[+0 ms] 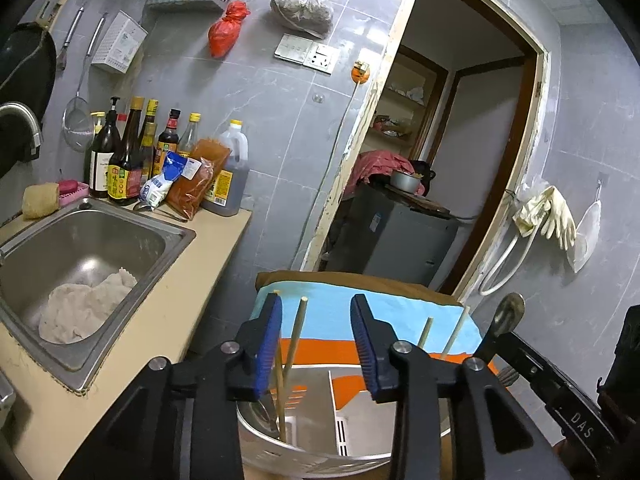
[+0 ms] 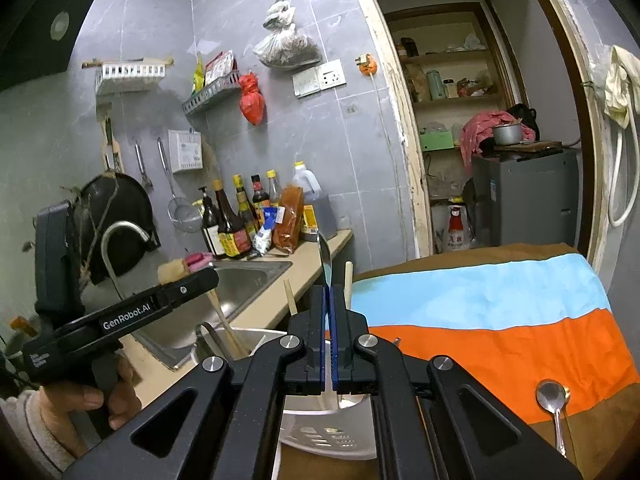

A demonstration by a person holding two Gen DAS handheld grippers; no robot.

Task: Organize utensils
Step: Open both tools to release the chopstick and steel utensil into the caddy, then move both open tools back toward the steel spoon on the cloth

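Left gripper [image 1: 316, 336] jaws spread over holder [image 1: 312, 452], chopstick [image 1: 294, 344] between; right gripper [image 2: 330, 332] pinching spoon [image 2: 325, 256]

The cloth [image 2: 480, 304] runs in bands: brown at its far edge, then light blue, then orange, brown again at the near edge. A silver spoon [image 2: 554, 400] lies on the near orange-brown border. The holder [image 1: 320, 436] is shiny steel with a white divider. Chopsticks [image 1: 296, 340] in it are pale tan. The left gripper [image 1: 316, 340] is black with blue ribbed pads [image 1: 269, 344]; the right gripper [image 2: 329, 336] matches, its pads pinching a silver spoon handle [image 2: 325, 256]. The counter [image 1: 176, 280] is beige, the sink [image 1: 80, 240] grey steel, the wall tiles [image 1: 260, 92] grey marbled.
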